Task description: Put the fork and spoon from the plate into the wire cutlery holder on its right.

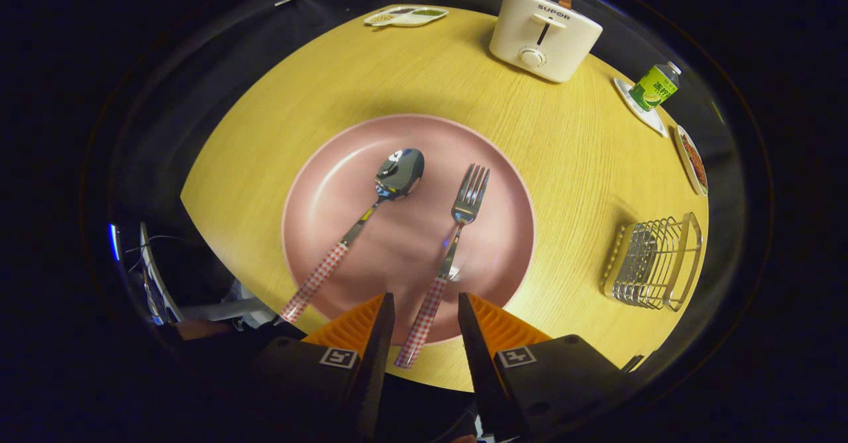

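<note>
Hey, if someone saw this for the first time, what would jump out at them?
The big pink plate mid-table, with a spoon and a fork lying side by side on it. The open gripper straddles the fork's checked handle. To the plate's right stands the empty wire cutlery holder.

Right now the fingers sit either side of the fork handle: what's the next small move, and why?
Probably close the gripper on the fork. Its checked handle lies between the open fingers, neither touching it, so a squeeze should take hold. The spoon waits on the plate; the wire cutlery holder stands empty.
</note>
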